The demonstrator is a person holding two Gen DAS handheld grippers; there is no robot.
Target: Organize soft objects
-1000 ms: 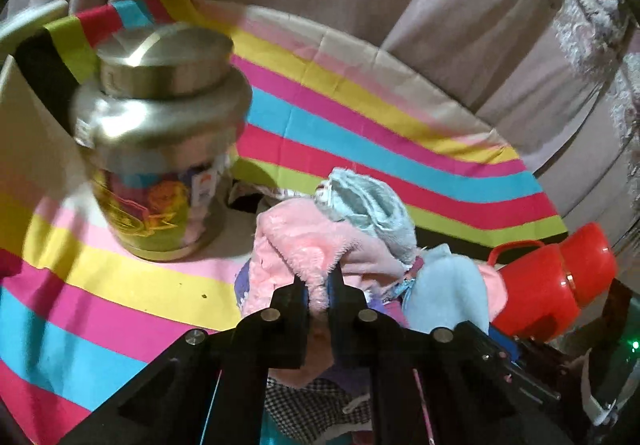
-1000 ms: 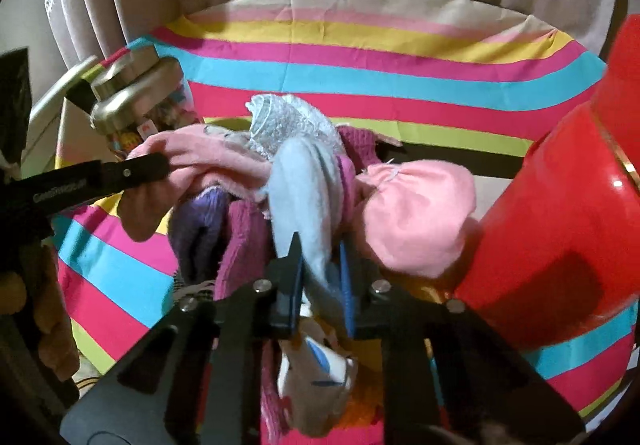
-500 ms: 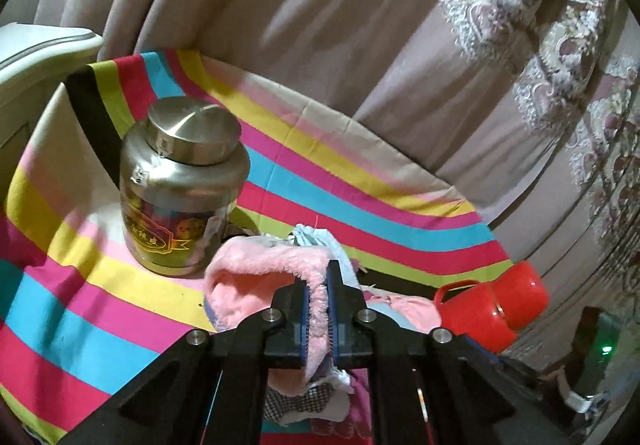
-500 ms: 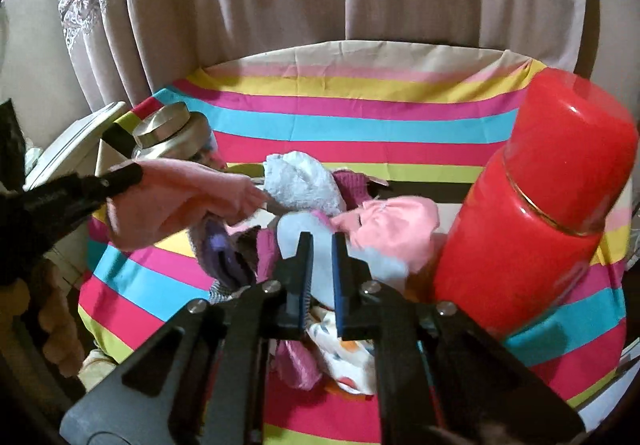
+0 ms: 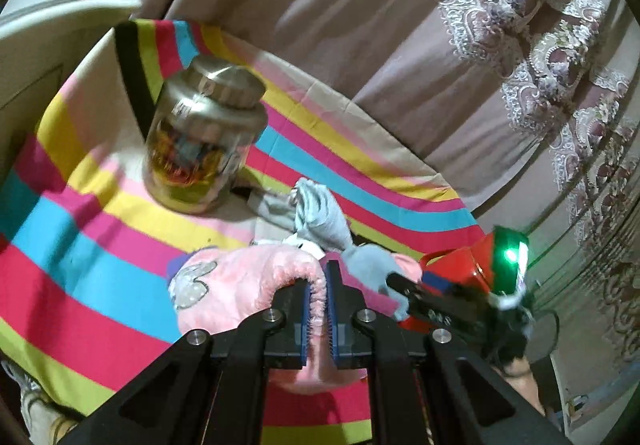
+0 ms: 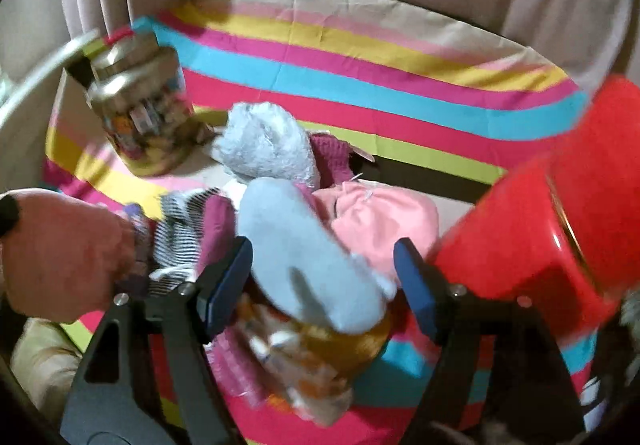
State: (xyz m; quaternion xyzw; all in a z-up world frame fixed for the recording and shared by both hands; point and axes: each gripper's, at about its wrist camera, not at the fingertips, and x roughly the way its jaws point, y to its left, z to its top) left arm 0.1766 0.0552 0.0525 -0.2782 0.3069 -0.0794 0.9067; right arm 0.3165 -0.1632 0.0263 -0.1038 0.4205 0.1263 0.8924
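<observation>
My left gripper (image 5: 319, 287) is shut on the fluffy edge of a pink fuzzy sock (image 5: 248, 285), lifted clear of the pile; the same pink sock (image 6: 60, 249) hangs at the left of the right wrist view. My right gripper (image 6: 322, 277) has its jaws opening wide. A light blue sock (image 6: 308, 269) lies loose between them, touching neither pad. It rests on a heap of soft things: a grey-blue fluffy sock (image 6: 264, 145), a pink hat (image 6: 384, 221), a maroon knit piece (image 6: 332, 157) and a striped cloth (image 6: 180, 233).
A metal-lidded jar (image 5: 204, 141) stands on the striped tablecloth (image 5: 80, 245) left of the pile. A red thermos (image 6: 560, 205) stands close at the right. Beige curtains (image 5: 360, 25) hang behind the table.
My right gripper let go of the light blue sock and its jaws spread wide. My left gripper carried the pink sock up and leftward away from the pile.
</observation>
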